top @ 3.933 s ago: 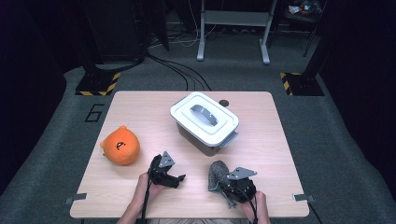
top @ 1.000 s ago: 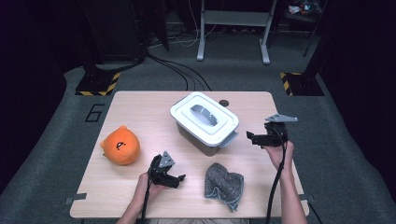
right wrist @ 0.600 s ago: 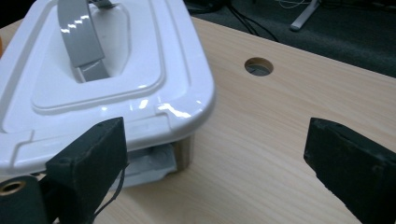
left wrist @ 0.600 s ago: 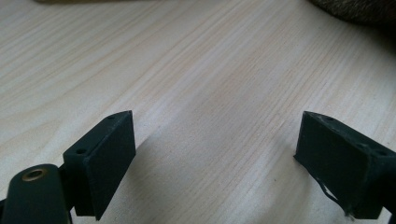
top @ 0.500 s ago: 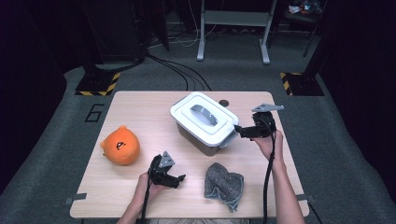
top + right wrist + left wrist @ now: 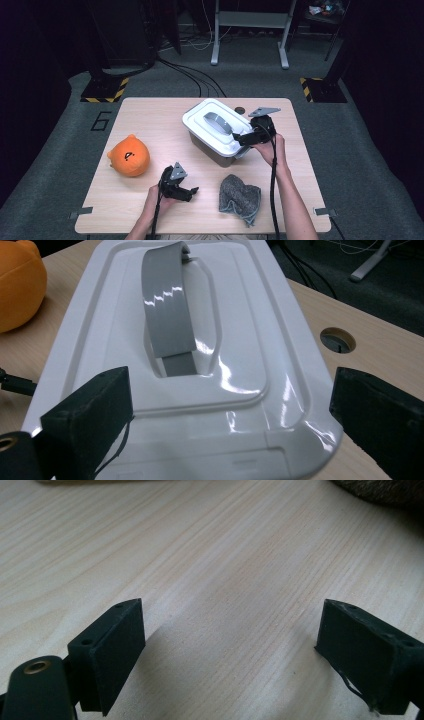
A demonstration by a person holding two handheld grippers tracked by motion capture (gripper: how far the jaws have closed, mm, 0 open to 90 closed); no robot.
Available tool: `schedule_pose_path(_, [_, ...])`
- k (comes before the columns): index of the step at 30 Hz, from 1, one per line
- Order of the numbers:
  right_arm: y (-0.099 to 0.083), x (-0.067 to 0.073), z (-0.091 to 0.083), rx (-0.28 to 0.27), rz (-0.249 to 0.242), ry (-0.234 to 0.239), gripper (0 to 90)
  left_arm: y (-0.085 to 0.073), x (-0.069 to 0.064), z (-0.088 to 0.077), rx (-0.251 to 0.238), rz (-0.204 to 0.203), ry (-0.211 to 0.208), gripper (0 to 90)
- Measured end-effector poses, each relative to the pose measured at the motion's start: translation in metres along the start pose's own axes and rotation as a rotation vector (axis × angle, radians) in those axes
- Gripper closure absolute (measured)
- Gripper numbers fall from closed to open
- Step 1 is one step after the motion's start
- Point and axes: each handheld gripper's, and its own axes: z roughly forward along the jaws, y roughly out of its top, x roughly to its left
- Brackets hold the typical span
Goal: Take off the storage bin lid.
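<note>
A: Why is the right tool [image 6: 242, 140] hanging at the near end of the white lidded box [image 6: 218, 131]?

B: It looks like it's lining up on the lid. In the right gripper view the lid [image 6: 200, 365] is lying just beyond the jaws, with its grey handle [image 6: 167, 305] running straight away from them. The jaws have just been opening and are now standing wide, with nothing pinched between them.

A: So the box is sitting shut?

B: Yes, lid on, at the middle of the worktop [image 6: 150, 115], toward the far edge.

A: And the left tool [image 6: 186, 191]?

B: It's resting low near the front edge, jaws spread and holding nothing; in the left gripper view they're framing bare wood [image 6: 210, 570]. I'd judge it's simply waiting out of the way.

A: The grey cloth [image 6: 240, 197] and orange plush [image 6: 129, 156]?

B: Both are lying apart from the box, the cloth near the front, the plush to the left, probably waiting to go in once the lid is off.
</note>
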Motion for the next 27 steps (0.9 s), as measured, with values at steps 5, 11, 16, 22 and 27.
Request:
schedule_pose_path(5, [0.008, 0.008, 0.01, 0.002, -0.021, 0.014, 4.9, 0.0, 0.0, 0.0, 0.002, -0.005, 0.002, 11.7])
schedule_pose_path(11, [0.015, 0.016, 0.017, -0.023, -0.058, 0.023, 16.9, 0.0, 0.0, 0.0, 0.002, -0.003, 0.003, 11.7])
schedule_pose_path(16, [0.021, 0.022, 0.023, -0.018, -0.09, 0.028, 29.8, 0.0, 0.0, 0.0, 0.001, -0.003, 0.002, 11.8])
schedule_pose_path(22, [0.027, 0.028, 0.03, -0.008, -0.11, 0.031, 42.9, 0.0, 0.0, 0.0, 0.002, -0.004, 0.001, 11.8])
schedule_pose_path(27, [0.03, 0.032, 0.033, -0.014, -0.134, 0.017, 52.9, 0.0, 0.0, 0.0, -0.002, -0.004, -0.001, 11.8])
